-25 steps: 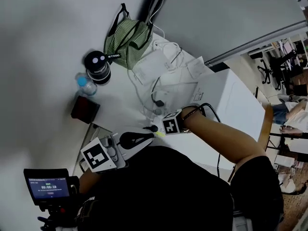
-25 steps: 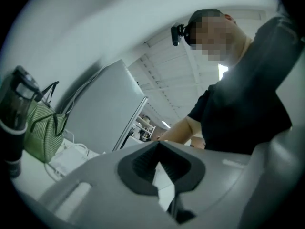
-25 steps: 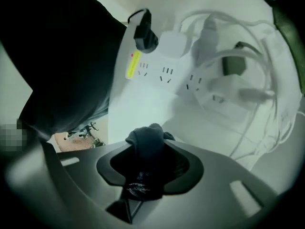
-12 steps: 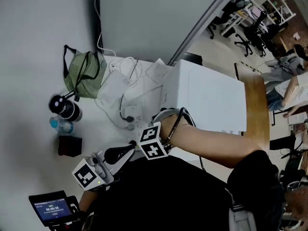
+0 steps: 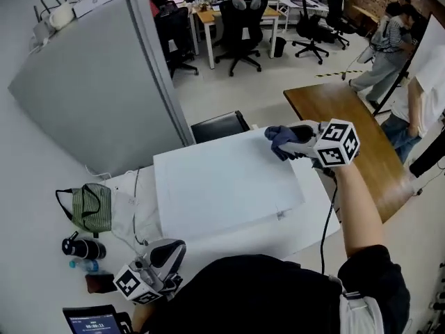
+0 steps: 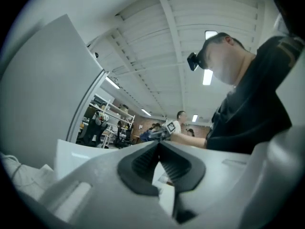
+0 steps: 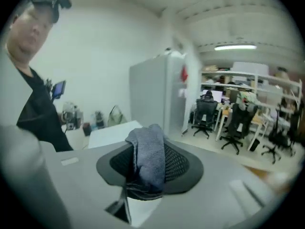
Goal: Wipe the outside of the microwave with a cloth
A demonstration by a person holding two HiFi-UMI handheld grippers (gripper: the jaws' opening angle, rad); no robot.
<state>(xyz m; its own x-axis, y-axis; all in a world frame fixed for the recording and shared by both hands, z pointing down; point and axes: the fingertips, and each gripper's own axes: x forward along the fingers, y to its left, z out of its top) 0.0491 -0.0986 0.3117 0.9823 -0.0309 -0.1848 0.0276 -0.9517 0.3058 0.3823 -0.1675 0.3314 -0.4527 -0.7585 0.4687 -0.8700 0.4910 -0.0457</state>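
Right tongs [image 5: 290, 142] are clamped on the blue-grey cloth [image 5: 279, 138]. In the right gripper view the cloth [image 7: 148, 155] is seen pinched between both pads and bunched above them. The cloth is held at the far right corner of the white microwave [image 5: 222, 186] top; contact with the surface cannot be confirmed. The microwave is seated on the white bench [image 5: 314, 209], door side not visible. Left tongs [image 5: 169, 252] are held low at the near left bench edge, well apart from the microwave top, pads together at the tips with nothing between them [image 6: 159, 146]. A green striped bag [image 5: 86, 207] and a black flask [image 5: 81, 248] are located on the bench left of the microwave.
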